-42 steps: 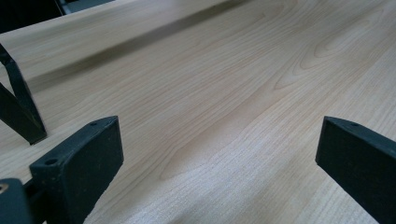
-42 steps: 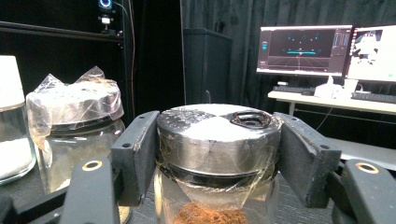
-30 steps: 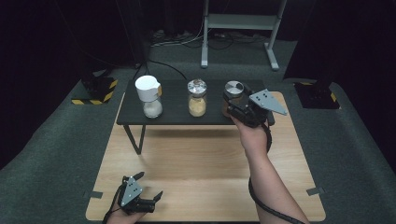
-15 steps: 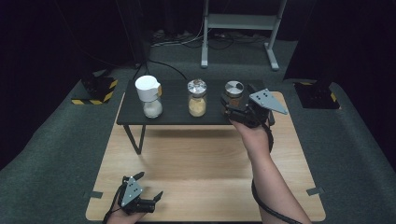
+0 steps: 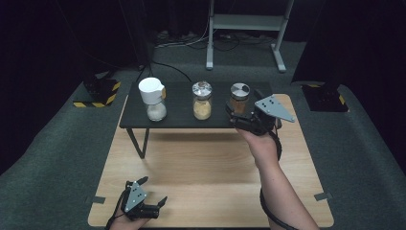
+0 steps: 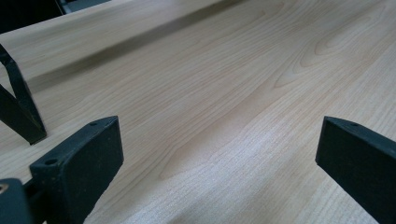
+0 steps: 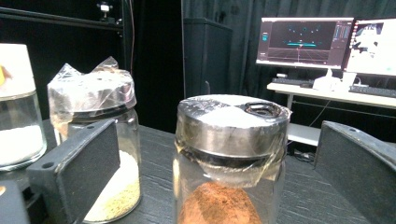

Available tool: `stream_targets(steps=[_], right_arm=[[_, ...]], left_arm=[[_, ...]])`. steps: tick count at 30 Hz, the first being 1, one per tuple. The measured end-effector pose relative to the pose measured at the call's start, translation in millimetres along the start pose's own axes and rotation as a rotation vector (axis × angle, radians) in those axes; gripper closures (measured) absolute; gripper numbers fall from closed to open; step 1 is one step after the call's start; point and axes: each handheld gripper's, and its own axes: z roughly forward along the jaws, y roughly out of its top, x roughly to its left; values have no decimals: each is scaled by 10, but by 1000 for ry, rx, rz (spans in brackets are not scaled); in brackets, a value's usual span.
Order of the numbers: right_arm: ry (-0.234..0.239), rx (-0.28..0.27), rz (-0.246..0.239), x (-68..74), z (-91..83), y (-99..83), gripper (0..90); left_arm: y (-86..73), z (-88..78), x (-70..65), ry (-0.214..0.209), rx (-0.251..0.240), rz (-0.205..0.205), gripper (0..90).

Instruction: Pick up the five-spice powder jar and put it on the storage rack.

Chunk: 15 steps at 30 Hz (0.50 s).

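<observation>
Three jars stand in a row on a low black shelf [image 5: 177, 115]. The right one, a glass jar of brown powder [image 5: 239, 98] [image 7: 231, 154] with a metal lid, stands between the jaws of my right gripper [image 5: 239, 115] [image 7: 215, 172]. Those jaws have just been opening and now stand open, with a gap between each pad and the jar. My left gripper [image 5: 154, 190] [image 6: 215, 154] rests open near the front left of the wooden table [image 5: 201, 167], nothing between its jaws.
A foil-capped jar of pale grains [image 5: 202, 100] [image 7: 98, 140] stands in the middle of the shelf, a white-lidded jar of white powder [image 5: 153, 98] [image 7: 16, 116] at its left. Monitors [image 7: 303, 42] glow behind. Grey carpet surrounds the table.
My right gripper's jaws have opened off the brown-powder jar, which stays standing on the shelf. The left gripper has not moved.
</observation>
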Motion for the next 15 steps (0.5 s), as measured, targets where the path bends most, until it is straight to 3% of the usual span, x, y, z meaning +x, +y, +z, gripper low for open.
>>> stream_targets(steps=[15], right_arm=[[13, -7, -7, 50, -215, -27, 0]], left_arm=[[2, 4, -3, 2, 3, 5, 11]])
